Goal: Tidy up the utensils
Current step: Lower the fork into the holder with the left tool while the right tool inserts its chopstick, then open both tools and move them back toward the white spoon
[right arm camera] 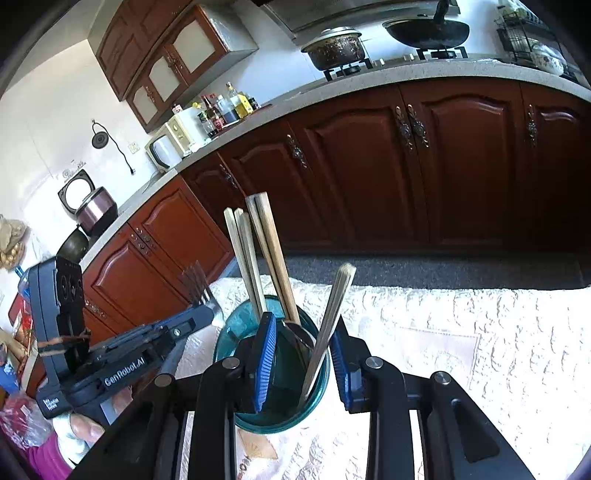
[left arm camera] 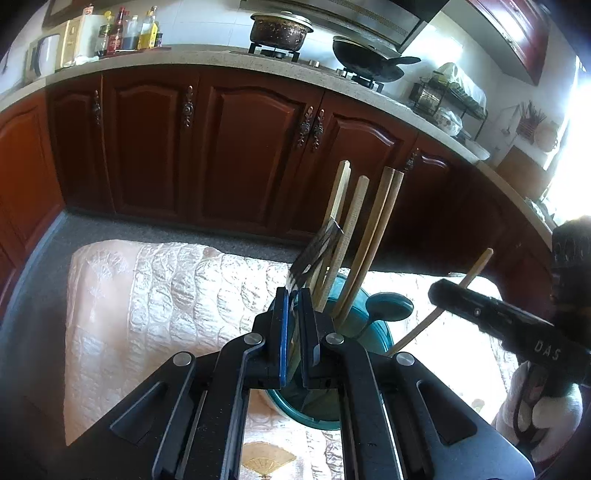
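A teal glass cup (left arm camera: 373,332) (right arm camera: 314,391) stands on a white quilted cloth and holds several wooden chopsticks (left arm camera: 373,236) (right arm camera: 271,254) and a spoon (left arm camera: 389,308). My left gripper (left arm camera: 293,295) is shut on a metal fork (left arm camera: 317,253), tines up, right at the cup's left rim; the fork also shows in the right wrist view (right arm camera: 199,284). My right gripper (right arm camera: 304,332) is open, its jaws on either side of the cup, with one loose chopstick (right arm camera: 330,321) leaning in the cup between them. It also shows in the left wrist view (left arm camera: 439,291).
The white quilted cloth (left arm camera: 147,295) (right arm camera: 461,332) covers the table. Dark red cabinets (left arm camera: 240,147) stand beyond a strip of grey floor. The counter carries a pot (left arm camera: 279,31), a wok (left arm camera: 365,59) and bottles (left arm camera: 129,31).
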The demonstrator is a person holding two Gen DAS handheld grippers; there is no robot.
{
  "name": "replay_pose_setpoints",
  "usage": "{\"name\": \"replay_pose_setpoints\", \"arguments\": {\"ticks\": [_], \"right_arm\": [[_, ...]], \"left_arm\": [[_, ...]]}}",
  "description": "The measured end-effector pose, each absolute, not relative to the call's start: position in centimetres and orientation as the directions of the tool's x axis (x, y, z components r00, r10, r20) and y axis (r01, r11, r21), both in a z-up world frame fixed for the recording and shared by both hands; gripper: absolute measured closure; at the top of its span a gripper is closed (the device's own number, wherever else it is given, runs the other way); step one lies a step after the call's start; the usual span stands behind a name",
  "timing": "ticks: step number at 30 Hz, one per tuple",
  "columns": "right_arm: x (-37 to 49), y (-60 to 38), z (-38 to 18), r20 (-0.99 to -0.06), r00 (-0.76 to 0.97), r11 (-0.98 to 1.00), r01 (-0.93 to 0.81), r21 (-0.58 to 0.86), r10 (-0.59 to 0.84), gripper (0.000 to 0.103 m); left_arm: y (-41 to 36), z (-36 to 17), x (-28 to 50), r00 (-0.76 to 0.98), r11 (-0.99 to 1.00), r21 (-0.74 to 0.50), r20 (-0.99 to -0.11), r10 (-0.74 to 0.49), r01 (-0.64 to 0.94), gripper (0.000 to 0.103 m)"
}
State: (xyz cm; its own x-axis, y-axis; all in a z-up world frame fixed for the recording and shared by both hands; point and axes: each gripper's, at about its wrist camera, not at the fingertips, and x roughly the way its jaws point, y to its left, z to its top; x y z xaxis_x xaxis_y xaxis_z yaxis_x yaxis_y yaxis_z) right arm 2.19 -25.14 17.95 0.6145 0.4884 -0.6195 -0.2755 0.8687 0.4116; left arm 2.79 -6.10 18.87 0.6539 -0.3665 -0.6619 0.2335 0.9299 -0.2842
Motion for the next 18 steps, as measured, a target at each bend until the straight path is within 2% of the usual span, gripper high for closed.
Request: {"name": "replay_pose_setpoints", "arguments": {"ticks": [3,7,14,18], "right_arm": [[2.0,-25.3,17.6,-0.628,0.606,0.868,-0.265,0.419,0.488,0.075],[1.5,-25.5,17.2,-0.631,0.601,0.866,-0.256,0.429,0.491,0.073],[0.7,-25.7,16.9,-0.639,0.592,0.866,-0.249,0.434,0.491,0.072],[-0.2,-25.7,17.2,-0.640,0.592,0.867,-0.254,0.429,0.490,0.072]], "left_arm": [[-6.0,19.0,2.6,0.655,0.930,-0.284,-0.662,-0.366,0.233,0.093],[-6.1,19.2,2.2,0.659,0.933,-0.272,-0.661,-0.359,0.236,0.072],[-6.2,19.3,1.5,0.656,0.932,-0.275,-0.663,-0.361,0.235,0.067],[-6.0,19.6,0.3,0.659,0.932,-0.280,-0.660,-0.361,0.230,0.060]]}}
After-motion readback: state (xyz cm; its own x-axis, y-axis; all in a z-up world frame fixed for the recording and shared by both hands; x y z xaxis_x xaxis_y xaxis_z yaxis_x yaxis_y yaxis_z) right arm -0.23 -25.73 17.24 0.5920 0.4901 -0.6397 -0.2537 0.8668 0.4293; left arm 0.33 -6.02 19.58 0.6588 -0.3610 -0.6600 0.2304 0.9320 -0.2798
